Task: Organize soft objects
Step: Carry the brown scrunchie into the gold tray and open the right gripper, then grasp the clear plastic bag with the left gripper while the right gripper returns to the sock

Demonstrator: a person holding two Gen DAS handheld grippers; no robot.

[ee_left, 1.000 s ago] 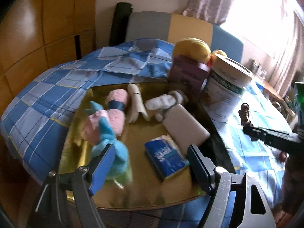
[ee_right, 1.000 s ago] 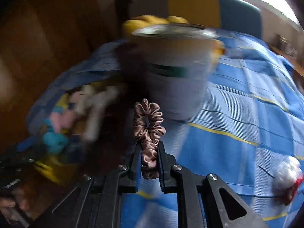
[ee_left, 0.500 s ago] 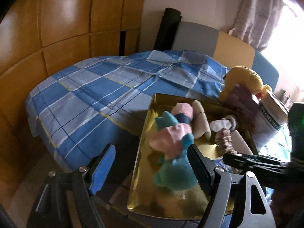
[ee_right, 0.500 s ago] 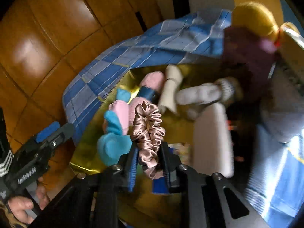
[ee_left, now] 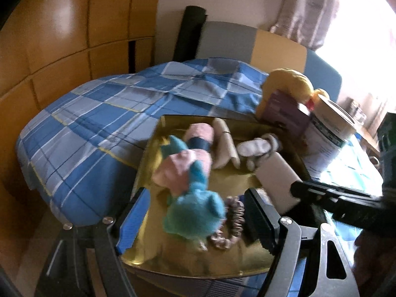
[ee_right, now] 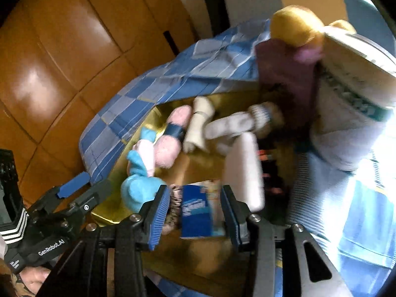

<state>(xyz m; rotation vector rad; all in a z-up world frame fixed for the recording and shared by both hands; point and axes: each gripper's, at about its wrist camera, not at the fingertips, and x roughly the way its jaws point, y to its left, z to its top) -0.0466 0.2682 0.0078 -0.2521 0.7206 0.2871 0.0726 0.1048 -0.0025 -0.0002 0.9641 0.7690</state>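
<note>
Pink satin scrunchie [ee_right: 173, 204] lying in gold tray [ee_left: 247, 259], just inside left finger of right tongs [ee_right: 195, 220], beside blue tissue pack [ee_right: 198, 212] and teal-pink plush [ee_left: 193, 212]. Right tongs spread wide, gripping nothing. Left tongs [ee_left: 195, 220] spread too, empty, hovering over tray's near edge. Scrunchie crumpled, shiny, blurred.

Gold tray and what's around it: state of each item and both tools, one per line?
Gold tray: on the blue checked bedspread, loaded.
Scrunchie: lying in the tray, released.
Blue and pink plush: lying in the tray.
Tissue pack: flat in the tray.
White tub: upright beside the tray, lid on.
Right tool: open, empty.
Left tool: open, empty.
</note>
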